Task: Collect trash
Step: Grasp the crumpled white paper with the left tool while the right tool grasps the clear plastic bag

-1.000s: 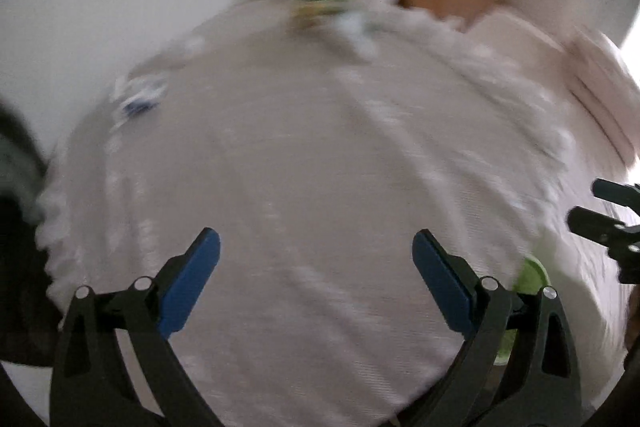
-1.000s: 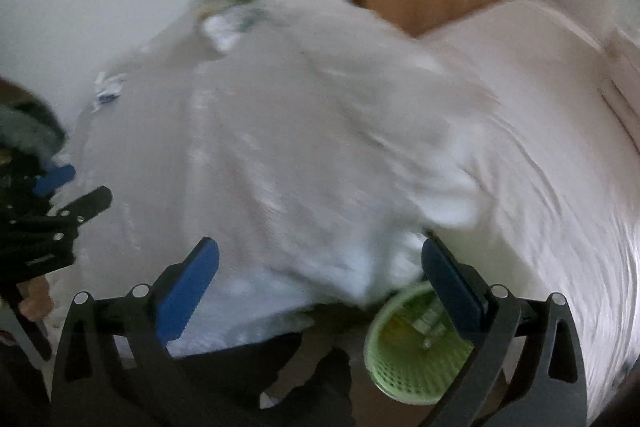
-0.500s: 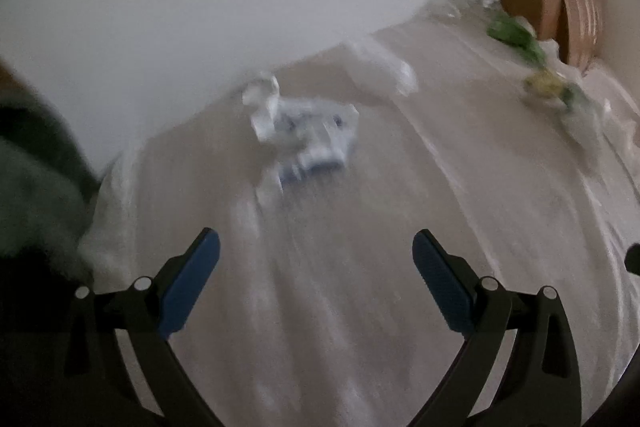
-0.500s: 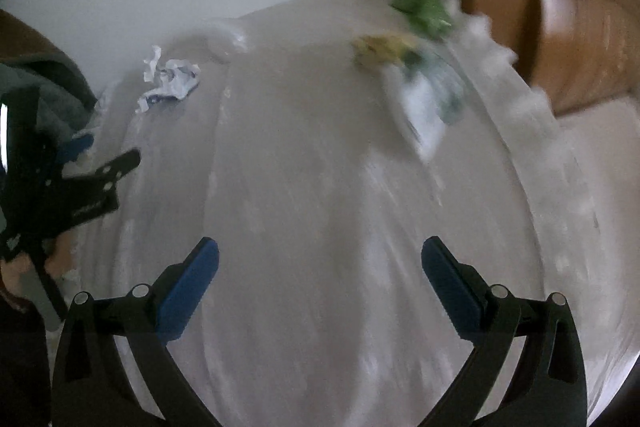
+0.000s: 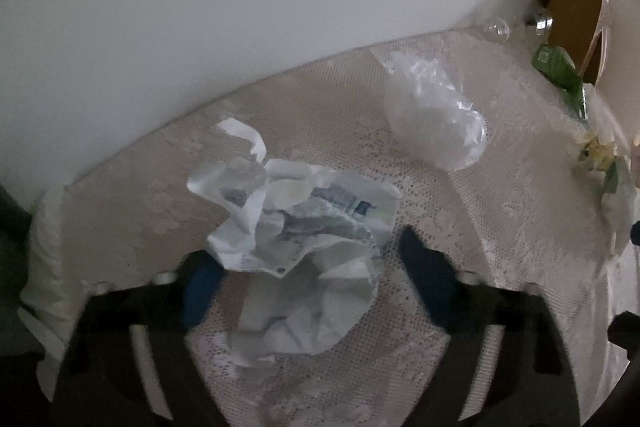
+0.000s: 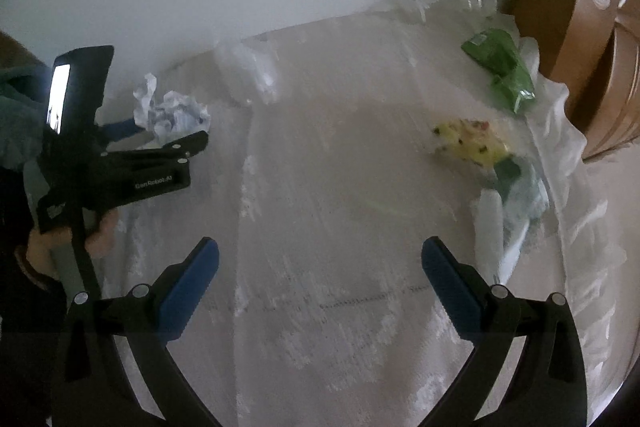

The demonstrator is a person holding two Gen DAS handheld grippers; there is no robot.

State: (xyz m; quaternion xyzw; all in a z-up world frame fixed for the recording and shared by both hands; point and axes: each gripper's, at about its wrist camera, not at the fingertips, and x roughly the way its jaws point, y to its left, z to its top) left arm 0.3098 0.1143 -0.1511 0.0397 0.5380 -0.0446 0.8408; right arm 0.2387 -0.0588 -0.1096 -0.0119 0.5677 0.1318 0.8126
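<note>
Crumpled white paper [image 5: 304, 239] is lying on the lace-covered surface [image 5: 520, 227], sitting between the wide-open left tongs [image 5: 308, 267]; closing too shallowly risks pinching only a loose flap, or snagging the lace. Farther right, the clear plastic bag [image 5: 436, 119] is blurring into the cloth, and the right tongs [image 6: 320, 275] are hovering wide over bare cloth, the green wrapper [image 6: 500, 67] lying well beyond them.

Home room — lace tablecloth [image 5: 500, 195], plain white wall [image 5: 240, 7], brown padded chair [image 6: 576, 39]
</note>
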